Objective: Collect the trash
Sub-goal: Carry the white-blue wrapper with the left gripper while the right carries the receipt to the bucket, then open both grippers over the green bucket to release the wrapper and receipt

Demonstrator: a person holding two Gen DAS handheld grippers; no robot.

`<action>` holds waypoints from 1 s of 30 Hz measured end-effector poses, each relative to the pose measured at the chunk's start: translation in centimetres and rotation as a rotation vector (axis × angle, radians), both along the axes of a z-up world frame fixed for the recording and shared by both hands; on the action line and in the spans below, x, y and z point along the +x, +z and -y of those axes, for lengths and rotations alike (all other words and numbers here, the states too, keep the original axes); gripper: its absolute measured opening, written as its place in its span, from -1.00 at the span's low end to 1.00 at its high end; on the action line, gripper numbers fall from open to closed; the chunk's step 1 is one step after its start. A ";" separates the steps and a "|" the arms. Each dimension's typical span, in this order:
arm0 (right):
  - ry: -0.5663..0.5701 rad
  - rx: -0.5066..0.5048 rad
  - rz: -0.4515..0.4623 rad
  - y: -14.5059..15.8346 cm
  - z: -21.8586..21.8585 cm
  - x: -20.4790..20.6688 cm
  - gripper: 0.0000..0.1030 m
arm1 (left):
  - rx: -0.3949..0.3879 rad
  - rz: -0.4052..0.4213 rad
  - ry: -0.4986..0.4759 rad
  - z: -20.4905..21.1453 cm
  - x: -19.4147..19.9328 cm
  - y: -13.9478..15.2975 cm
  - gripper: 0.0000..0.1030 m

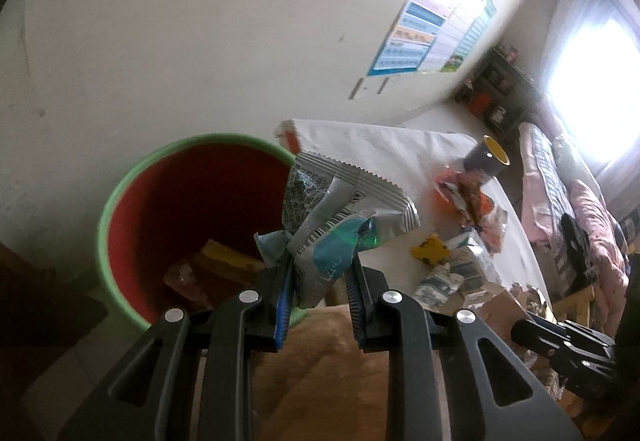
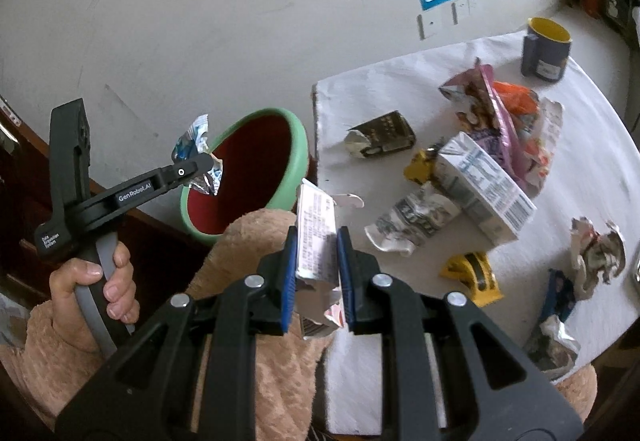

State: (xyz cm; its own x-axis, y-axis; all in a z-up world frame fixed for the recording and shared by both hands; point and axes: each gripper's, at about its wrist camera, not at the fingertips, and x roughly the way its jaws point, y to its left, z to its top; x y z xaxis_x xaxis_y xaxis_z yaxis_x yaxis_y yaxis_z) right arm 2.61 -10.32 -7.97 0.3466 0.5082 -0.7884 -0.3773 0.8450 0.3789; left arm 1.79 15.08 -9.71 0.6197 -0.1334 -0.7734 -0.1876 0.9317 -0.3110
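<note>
Trash is gripped in both tools. In the left wrist view, the left gripper (image 1: 318, 291) is closed on a crumpled silver-and-teal wrapper (image 1: 340, 217), held at centre frame just right of the bin (image 1: 120, 201), a green-rimmed bucket w/ red inside; some trash is already seen at its bottom. In the right wrist view, the right gripper (image 2: 316, 273) is clamped on a small flattened carton (image 2: 318, 241) at lower centre, over a fuzzy tan sleeve (image 2: 248, 241); the bin's mouth is seen left of centre, tilted. The left tool is seen there at left w/ the wrapper at the bin's near rim.

More litter is left on the white-clothed table (image 2: 400, 81) at right: a milk carton (image 2: 484, 185), a dark box (image 2: 380, 135), pink and orange wrappers (image 2: 500, 109), yellow scraps, crumpled foil. A dark mug (image 2: 546, 49) sits at upper right.

Risks, as judged:
- Wrapper is light and wide; if released near the rim, it could catch on the edge or drop outside.
- Carton is pinched by its crushed lower part only; it could slip en route.
- Both tools are headed for one opening, so a collision is possible.
- Mug could be mistaken for trash.
</note>
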 end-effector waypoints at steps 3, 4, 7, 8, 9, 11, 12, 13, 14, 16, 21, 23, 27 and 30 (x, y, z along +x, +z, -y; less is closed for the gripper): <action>0.015 -0.010 0.002 0.0 -1.2 0.4 -0.63 | -0.007 0.000 0.027 -1.3 -0.4 -0.3 -0.58; 0.019 -0.016 0.006 0.0 -1.6 0.4 -0.63 | -0.009 -0.001 0.034 -1.6 -0.5 -0.4 -0.58; 0.028 -0.027 0.020 0.4 -2.4 0.8 -0.63 | -0.013 -0.004 0.060 -2.8 -0.9 -0.8 -0.58; 0.030 -0.029 0.022 0.5 -2.7 0.9 -0.62 | -0.014 -0.005 0.070 -3.2 -1.0 -0.9 -0.58; 0.031 -0.030 0.024 0.6 -2.9 1.1 -0.62 | -0.016 -0.006 0.077 -3.6 -1.1 -1.0 -0.58; 0.035 -0.030 0.029 0.8 -3.6 1.3 -0.63 | -0.019 -0.007 0.089 -4.1 -1.2 -1.2 -0.58; 0.042 -0.032 0.035 1.0 -4.0 1.5 -0.63 | -0.022 -0.007 0.100 -4.5 -1.3 -1.2 -0.58; 0.048 -0.031 0.039 1.2 -4.3 1.6 -0.63 | -0.024 -0.007 0.104 -4.7 -1.4 -1.3 -0.58; 0.052 -0.033 0.044 1.3 -4.8 1.8 -0.63 | -0.025 -0.007 0.110 -4.8 -1.4 -1.3 -0.58; 0.062 -0.038 0.060 1.8 -5.6 2.1 -0.63 | -0.027 -0.005 0.122 -5.4 -1.6 -1.5 -0.57; 0.078 -0.021 0.083 2.7 -7.4 3.1 -0.63 | -0.032 -0.011 0.148 -6.5 -1.8 -1.9 -0.57; 0.089 -0.016 0.082 2.7 -8.2 3.4 -0.63 | -0.033 -0.009 0.153 -6.7 -1.8 -1.9 -0.57; 0.109 -0.009 0.071 2.1 -10.1 4.1 -0.63 | -0.023 -0.015 0.156 -7.0 -1.7 -2.2 -0.57; 0.113 0.008 0.051 1.5 -11.2 4.8 -0.63 | -0.035 -0.025 0.163 -7.5 -1.7 -2.6 -0.57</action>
